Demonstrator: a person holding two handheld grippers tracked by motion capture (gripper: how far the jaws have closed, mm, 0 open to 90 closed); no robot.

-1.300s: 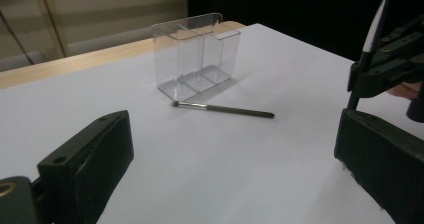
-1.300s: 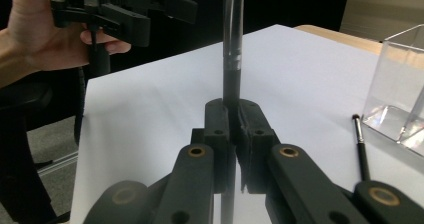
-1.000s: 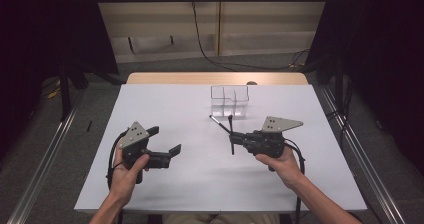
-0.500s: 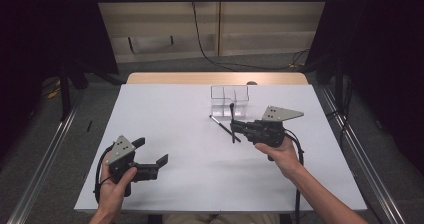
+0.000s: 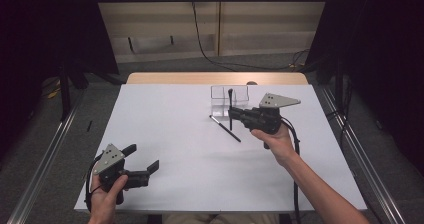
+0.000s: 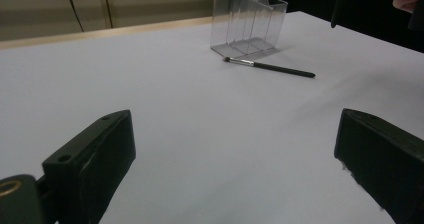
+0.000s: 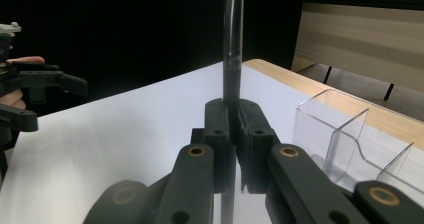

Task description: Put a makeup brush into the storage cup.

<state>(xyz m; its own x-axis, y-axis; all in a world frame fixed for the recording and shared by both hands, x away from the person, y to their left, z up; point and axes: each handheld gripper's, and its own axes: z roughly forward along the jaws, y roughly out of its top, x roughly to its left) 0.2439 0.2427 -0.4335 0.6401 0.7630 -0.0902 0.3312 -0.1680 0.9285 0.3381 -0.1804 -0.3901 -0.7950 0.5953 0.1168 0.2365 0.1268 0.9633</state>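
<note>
The right gripper [image 5: 231, 114] is clamped on an upright black brush [image 5: 230, 103] beside the clear divided box [image 5: 220, 100] near the table's [image 5: 170, 114] far edge. A second brush [image 5: 225, 128] lies before the box. The left gripper [image 5: 142, 160], jaws wide and empty, sits at the near left corner.

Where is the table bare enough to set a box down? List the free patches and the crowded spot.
Free: the white table left of the clear organizer, and the middle between the left tool and the loose brush. Crowded: around the organizer, where the right tool holds another brush.
</note>
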